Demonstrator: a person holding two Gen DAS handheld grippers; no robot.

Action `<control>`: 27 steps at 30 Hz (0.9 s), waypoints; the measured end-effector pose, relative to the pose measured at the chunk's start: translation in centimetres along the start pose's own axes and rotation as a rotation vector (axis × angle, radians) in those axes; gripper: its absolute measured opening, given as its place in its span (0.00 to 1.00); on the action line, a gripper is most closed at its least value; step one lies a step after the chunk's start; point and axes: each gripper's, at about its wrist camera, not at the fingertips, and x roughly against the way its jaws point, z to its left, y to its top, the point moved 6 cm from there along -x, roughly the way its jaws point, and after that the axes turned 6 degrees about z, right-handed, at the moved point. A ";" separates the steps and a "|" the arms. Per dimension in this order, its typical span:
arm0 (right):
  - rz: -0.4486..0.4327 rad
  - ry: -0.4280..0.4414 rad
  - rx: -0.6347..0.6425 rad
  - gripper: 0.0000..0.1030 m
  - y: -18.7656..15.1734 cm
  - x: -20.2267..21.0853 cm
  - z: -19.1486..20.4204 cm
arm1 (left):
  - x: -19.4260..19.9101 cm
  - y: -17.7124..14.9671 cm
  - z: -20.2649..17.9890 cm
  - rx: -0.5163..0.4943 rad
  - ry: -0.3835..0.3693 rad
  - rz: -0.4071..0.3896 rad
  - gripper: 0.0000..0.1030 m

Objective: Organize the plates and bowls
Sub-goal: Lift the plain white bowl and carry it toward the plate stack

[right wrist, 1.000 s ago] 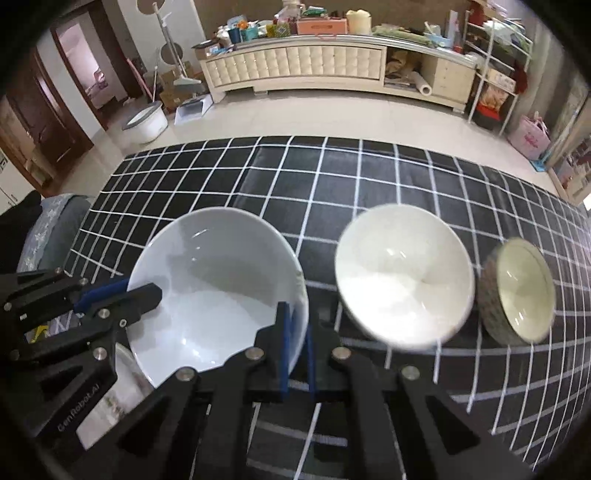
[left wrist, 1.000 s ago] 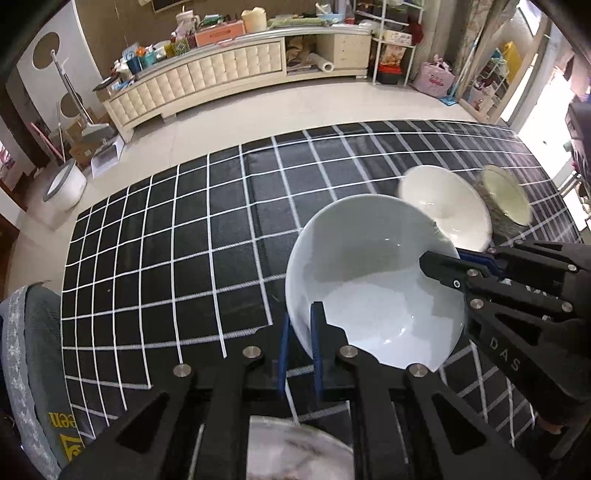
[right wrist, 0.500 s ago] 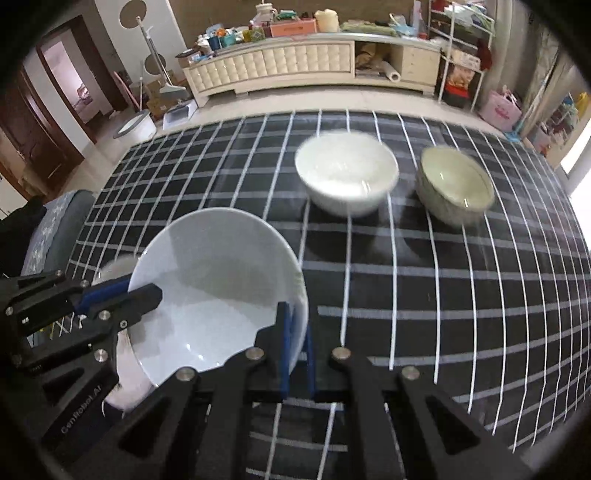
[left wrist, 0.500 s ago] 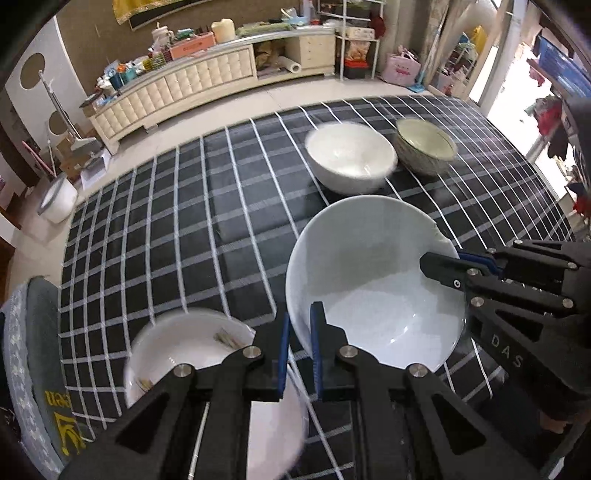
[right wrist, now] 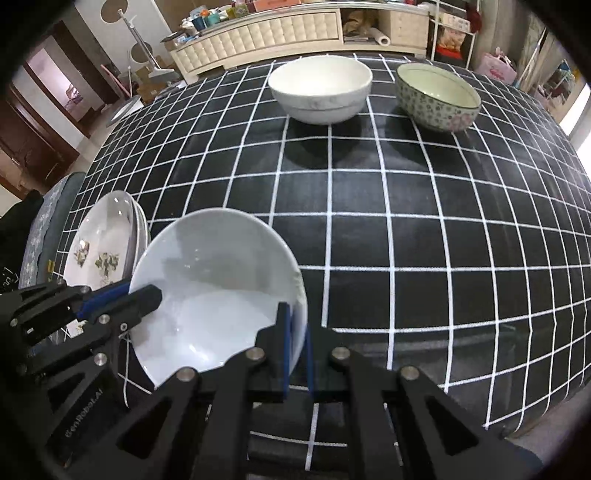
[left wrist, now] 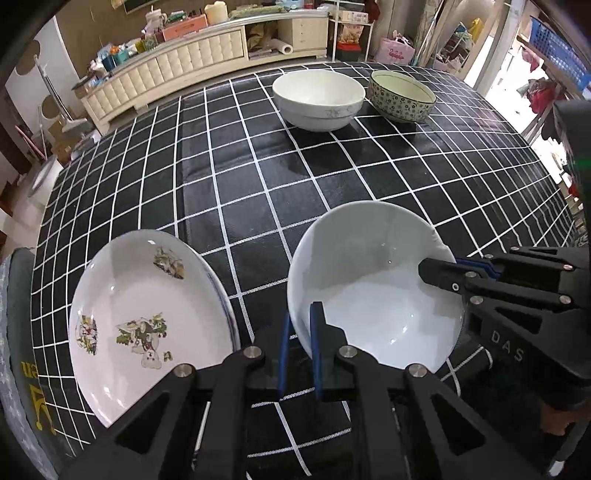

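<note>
Hidden from you: near rim of the decorated plate (left wrist: 147,317) behind your left gripper (left wrist: 298,347); plate stack count beneath it unclear.

The setting is a lived-in home, in a combined living and dining room. A table under a black tablecloth with a white grid (left wrist: 258,177) fills the foreground and carries household bowls and plates. At 12 o'clock stands a long cream sideboard with tufted door panels (left wrist: 192,70), its top crowded with boxes, cups and containers. At 1 o'clock, open shelving (left wrist: 351,33) holds packaged goods, with a pink bag (left wrist: 395,51) on the tiled floor. At 10 o'clock in the right wrist view, dark wooden doors (right wrist: 40,122) open to a hallway.
</note>
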 end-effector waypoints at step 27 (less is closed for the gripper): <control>0.043 -0.009 0.007 0.10 0.0 -0.9 -0.1 | -0.9 0.2 0.3 0.009 -0.014 0.023 0.09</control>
